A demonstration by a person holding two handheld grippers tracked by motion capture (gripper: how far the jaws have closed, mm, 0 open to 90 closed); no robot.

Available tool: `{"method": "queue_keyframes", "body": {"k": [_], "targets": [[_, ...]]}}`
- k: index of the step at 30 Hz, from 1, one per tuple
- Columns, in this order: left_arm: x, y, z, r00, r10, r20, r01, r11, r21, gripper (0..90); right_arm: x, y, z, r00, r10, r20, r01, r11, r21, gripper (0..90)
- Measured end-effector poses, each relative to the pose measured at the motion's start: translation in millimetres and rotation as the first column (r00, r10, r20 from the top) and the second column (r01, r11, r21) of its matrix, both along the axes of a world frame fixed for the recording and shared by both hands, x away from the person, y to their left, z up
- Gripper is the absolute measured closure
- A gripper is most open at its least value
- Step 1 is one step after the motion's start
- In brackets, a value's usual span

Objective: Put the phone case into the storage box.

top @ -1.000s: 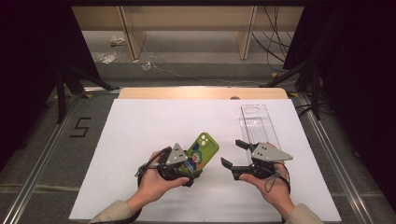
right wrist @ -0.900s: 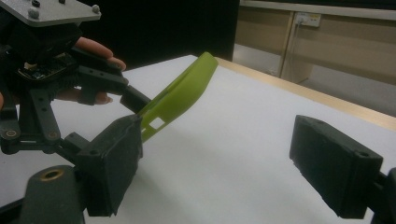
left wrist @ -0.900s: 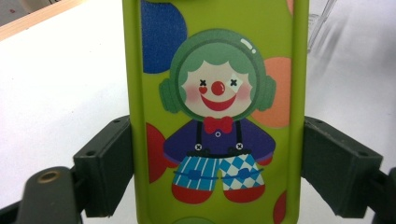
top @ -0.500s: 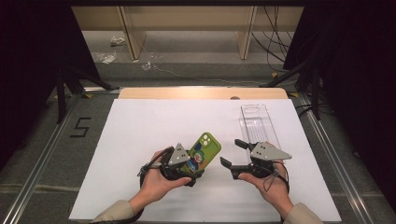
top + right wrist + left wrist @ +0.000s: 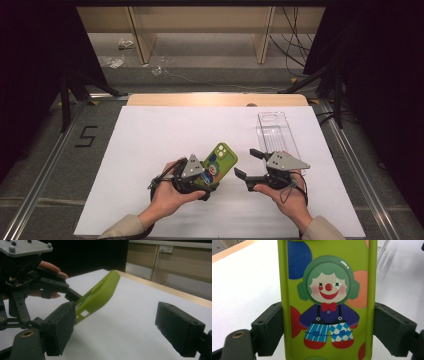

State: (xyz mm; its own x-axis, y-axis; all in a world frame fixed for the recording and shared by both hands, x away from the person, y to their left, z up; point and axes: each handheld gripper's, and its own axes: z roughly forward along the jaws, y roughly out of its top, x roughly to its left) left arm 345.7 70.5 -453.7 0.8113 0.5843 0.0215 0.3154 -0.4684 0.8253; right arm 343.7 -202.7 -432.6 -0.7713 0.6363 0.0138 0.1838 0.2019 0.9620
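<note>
- Where the high view looks down on the white bench (image 5: 150, 145), left hand-held gripper (image 5: 202, 181) grasps green phone case (image 5: 217, 164); right hand-held gripper (image 5: 250, 165) released; clear tray (image 5: 276, 131) behind it.
- Left gripper view: clown print on case, jaws clamping both edges.
- Right gripper view: case raised, tilted above bench; own jaws wide apart.

A white table sheet (image 5: 150, 150) lies before wooden shelving (image 5: 200, 20), with cables (image 5: 295, 45) on the floor.

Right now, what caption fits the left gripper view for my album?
Left gripper clamps a lime-green rubbery phone case with a cartoon clown above the white table.
</note>
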Motion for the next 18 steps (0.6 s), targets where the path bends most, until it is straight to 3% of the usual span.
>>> {"method": "queue_keyframes", "body": {"k": [18], "targets": [[-2.8, -8.7, -1.3, 0.9997, -0.016, 0.016, 0.016, 0.9998, 0.015, 16.3, 2.9, 4.6, 0.7, 1.0, 0.006, -0.007, -0.006, 1.0, 0.004, 17.8]]}}
